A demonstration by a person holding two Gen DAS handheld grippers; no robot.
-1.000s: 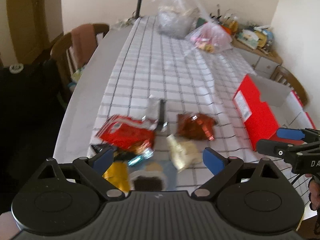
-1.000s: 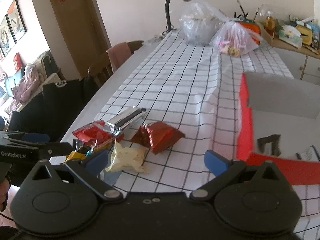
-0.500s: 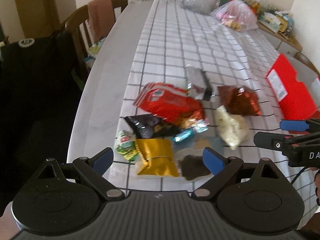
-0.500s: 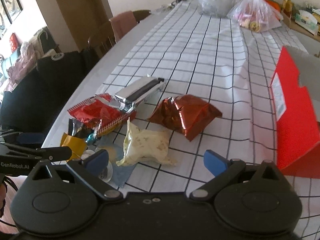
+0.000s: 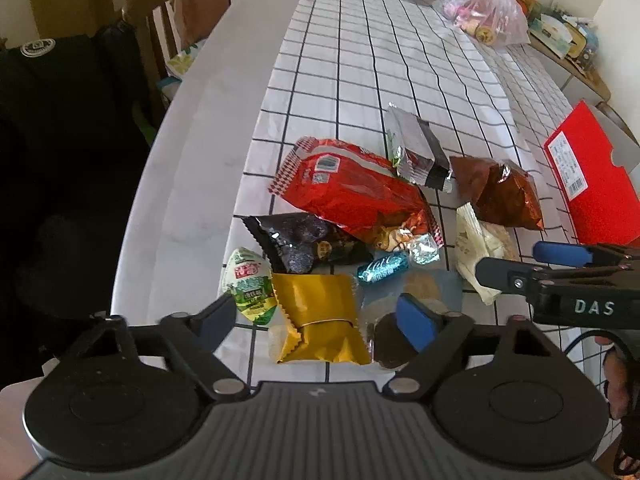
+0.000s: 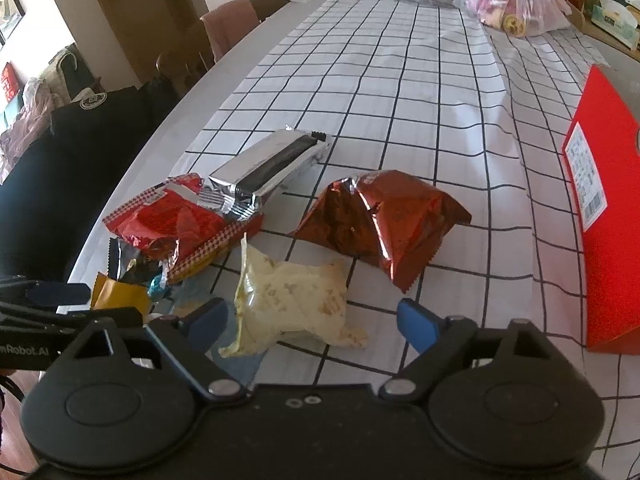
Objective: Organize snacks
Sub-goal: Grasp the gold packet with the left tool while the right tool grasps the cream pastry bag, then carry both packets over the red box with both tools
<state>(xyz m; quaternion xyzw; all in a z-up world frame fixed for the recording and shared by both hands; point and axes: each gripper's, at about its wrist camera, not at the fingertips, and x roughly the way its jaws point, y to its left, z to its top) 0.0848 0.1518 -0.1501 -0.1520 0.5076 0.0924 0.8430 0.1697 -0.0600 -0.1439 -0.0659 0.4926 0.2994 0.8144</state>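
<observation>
A heap of snacks lies on the checked cloth: a large red bag, a silver bar packet, a brown-red foil bag, a black packet, a green-white sweet and a teal candy. My left gripper hangs over a gold packet, which sits between its closing jaws without touching the pads. My right gripper straddles a pale yellow packet; its jaws are also closing, and the pads stand clear of it. In the left wrist view the right gripper's fingers reach in from the right.
A red box stands at the right of the snacks. Plastic bags sit at the table's far end. Along the left edge are a wooden chair with a cloth on it and a black jacket.
Both grippers have come down and closer to the snack heap, tilting further downward. The jaws of each have narrowed. No snack has moved.
</observation>
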